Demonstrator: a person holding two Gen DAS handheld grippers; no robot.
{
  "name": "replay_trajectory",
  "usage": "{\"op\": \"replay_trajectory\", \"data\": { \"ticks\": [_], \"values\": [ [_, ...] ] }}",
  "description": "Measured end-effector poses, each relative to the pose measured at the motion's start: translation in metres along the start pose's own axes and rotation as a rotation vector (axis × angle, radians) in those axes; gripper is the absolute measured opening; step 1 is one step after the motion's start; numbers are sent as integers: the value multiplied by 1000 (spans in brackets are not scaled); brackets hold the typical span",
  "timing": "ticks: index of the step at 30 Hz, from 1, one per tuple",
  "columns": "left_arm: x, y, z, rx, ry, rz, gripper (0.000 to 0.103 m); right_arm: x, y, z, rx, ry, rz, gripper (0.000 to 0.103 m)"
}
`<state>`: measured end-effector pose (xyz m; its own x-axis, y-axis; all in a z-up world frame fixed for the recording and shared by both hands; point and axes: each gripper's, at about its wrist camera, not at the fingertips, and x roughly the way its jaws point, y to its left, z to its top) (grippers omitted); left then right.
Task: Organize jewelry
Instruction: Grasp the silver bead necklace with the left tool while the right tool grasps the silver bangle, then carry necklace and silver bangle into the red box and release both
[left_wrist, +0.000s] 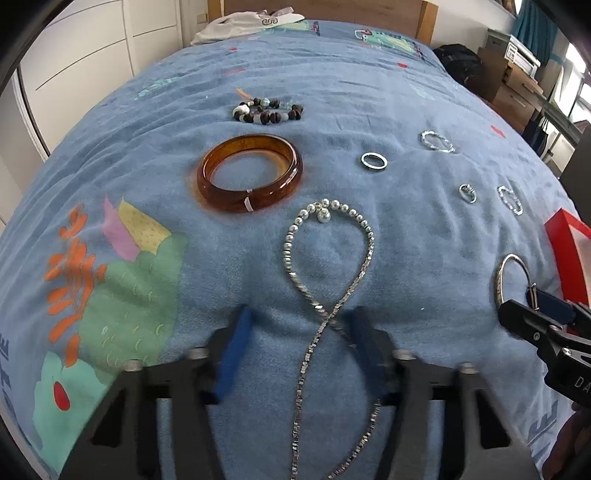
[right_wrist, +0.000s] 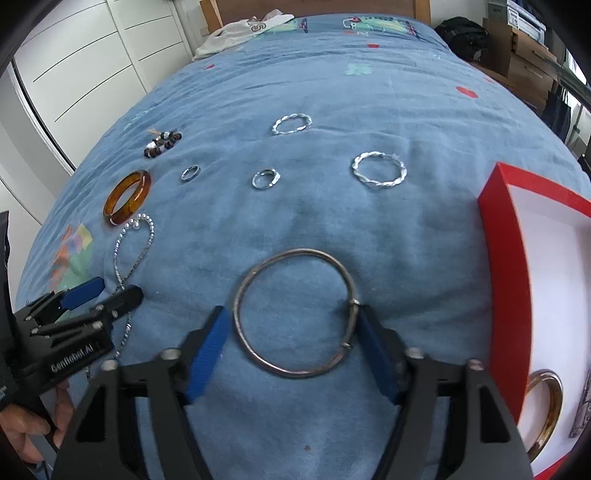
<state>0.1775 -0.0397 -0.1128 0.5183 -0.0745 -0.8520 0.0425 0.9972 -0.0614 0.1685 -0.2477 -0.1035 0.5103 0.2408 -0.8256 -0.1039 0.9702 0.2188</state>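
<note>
My left gripper is open, its blue fingers either side of a silver pearl necklace lying in a loop on the blue bedspread. An amber bangle and a dark bead bracelet lie beyond it. My right gripper is open around a thin silver bangle that lies flat; its right finger touches the bangle's clasp. The left gripper shows in the right wrist view, the right gripper in the left wrist view. Small rings and twisted silver hoops lie further out.
A red box with a white inside stands at the right and holds a gold bangle. White clothing lies at the headboard. A white wardrobe stands left, desk and boxes right.
</note>
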Motion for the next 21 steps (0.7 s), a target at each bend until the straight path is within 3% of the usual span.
{"op": "replay_trajectory", "data": {
  "ticks": [3, 6, 21],
  "values": [
    [-4, 3, 2, -16, 0, -24, 13, -4, 0, -1, -3, -2, 6, 65],
    [-9, 6, 4, -34, -2, -38, 6, -9, 0, -1, -6, -7, 17, 65],
    [-79, -7, 15, -17, -121, -109, 4, -80, 9, 2, -22, -114, 36, 65]
  ]
}}
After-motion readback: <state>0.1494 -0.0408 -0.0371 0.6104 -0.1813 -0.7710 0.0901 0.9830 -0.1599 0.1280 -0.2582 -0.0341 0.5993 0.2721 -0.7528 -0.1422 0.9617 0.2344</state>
